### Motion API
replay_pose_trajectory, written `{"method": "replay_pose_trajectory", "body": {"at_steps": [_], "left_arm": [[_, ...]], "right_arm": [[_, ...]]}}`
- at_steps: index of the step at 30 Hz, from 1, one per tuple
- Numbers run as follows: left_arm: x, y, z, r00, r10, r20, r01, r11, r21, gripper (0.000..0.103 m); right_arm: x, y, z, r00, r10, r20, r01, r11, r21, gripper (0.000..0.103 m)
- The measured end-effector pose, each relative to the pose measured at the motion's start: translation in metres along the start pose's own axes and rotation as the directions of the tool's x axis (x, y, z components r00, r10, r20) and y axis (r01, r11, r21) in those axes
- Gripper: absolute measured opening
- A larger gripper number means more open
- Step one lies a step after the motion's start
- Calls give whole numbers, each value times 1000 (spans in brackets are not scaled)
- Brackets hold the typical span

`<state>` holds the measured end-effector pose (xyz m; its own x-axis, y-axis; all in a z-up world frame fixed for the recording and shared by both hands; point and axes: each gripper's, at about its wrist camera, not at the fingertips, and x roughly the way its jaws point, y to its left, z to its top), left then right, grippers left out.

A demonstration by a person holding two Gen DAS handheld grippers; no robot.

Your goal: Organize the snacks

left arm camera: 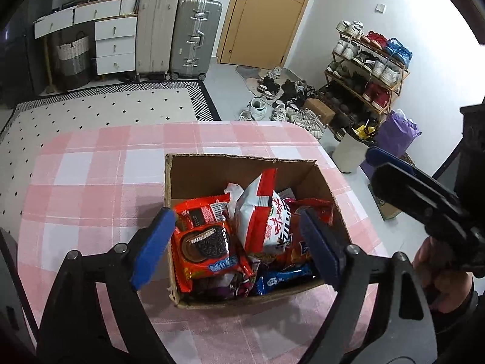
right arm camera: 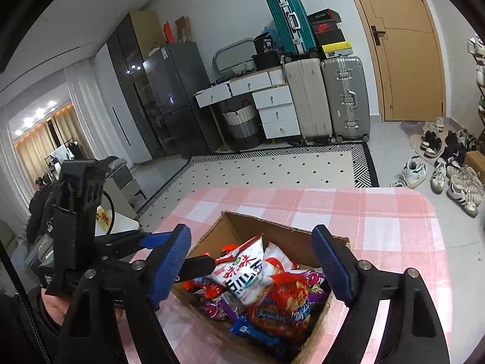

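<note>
While both grippers (left arm camera: 239,242) (right arm camera: 254,264) gape empty, snack packets (left arm camera: 257,230) fill cardboard box (left arm camera: 242,163)

Both wrist views look steeply down from close above; they share the snack box (left arm camera: 242,227) (right arm camera: 263,279) and the checked surface (left arm camera: 91,182) (right arm camera: 379,227).

A black box (right arm camera: 265,44) atop the cabinet reads "36"; snack-pack lettering seems too warped to read

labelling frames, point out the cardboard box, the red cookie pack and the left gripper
cardboard box (left arm camera: 242,159), left wrist view, far rim
red cookie pack (left arm camera: 206,242), left wrist view, cookie picture
left gripper (left arm camera: 239,244), left wrist view, between fingertips
</note>
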<state>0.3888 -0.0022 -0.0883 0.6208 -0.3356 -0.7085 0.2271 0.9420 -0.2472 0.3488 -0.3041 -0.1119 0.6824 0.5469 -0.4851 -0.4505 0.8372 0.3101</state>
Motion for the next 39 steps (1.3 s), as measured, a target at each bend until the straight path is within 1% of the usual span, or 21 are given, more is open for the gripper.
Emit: {"method": "replay_pose_trajectory", "body": {"at_steps": [5, 10, 12, 15, 20, 22, 23, 24, 26, 29, 31, 32, 33, 34, 37, 39], "left_arm": [[-15, -4, -4, 1000, 9, 15, -9, 1000, -2, 83], [-41, -18, -11, 998, 33, 50, -34, 999, 20, 83], [-55, -23, -14, 996, 47, 72, -49, 999, 25, 83], [-74, -33, -20, 992, 61, 109, -66, 997, 44, 83], [-108, -50, -41, 978, 90, 189, -104, 992, 66, 84], [-121, -56, -52, 968, 105, 227, -124, 990, 68, 87], [-129, -58, -59, 960, 117, 255, -138, 988, 66, 90], [-134, -58, -66, 953, 130, 275, -151, 987, 58, 93], [-150, -56, -81, 939, 146, 313, -161, 987, 22, 94], [-171, -51, -101, 928, 132, 350, -134, 991, -19, 94], [-182, -50, -115, 913, 157, 375, -157, 987, -29, 95], [-188, -50, -122, 903, 173, 394, -173, 984, -34, 102], [-192, -48, -127, 895, 183, 406, -184, 982, -39, 103], [-195, -47, -133, 892, 188, 410, -188, 981, -41, 103], [-199, -40, -149, 899, 198, 390, -186, 980, -67, 103], [-200, -35, -160, 900, 202, 386, -186, 979, -80, 103]], "right_arm": [[-21, 4, -6, 1000, -7, 14, 7, 1000, -4, 84], [-47, 6, -11, 999, -9, 48, 9, 1000, 7, 86], [-62, 9, -15, 998, -17, 67, 17, 1000, 7, 86], [-85, 12, -24, 995, -28, 98, 28, 1000, 3, 88], [-119, 22, -45, 985, -54, 161, 57, 998, -11, 93], [-133, 27, -58, 977, -73, 198, 79, 997, -22, 93], [-139, 29, -65, 972, -86, 219, 94, 995, -27, 94], [-144, 30, -70, 969, -94, 229, 103, 994, -29, 95], [-155, 34, -86, 962, -89, 257, 104, 994, -44, 95], [-173, 46, -109, 943, -82, 323, 110, 992, -68, 95], [-186, 56, -123, 925, -76, 371, 116, 989, -88, 98], [-192, 61, -131, 914, -80, 398, 132, 986, -105, 99], [-197, 64, -137, 905, -88, 416, 150, 982, -118, 100], [-199, 68, -142, 899, -94, 428, 163, 978, -129, 100], [-207, 73, -159, 886, -107, 452, 187, 973, -137, 101], [-209, 75, -169, 886, -124, 447, 203, 970, -134, 101]]}}
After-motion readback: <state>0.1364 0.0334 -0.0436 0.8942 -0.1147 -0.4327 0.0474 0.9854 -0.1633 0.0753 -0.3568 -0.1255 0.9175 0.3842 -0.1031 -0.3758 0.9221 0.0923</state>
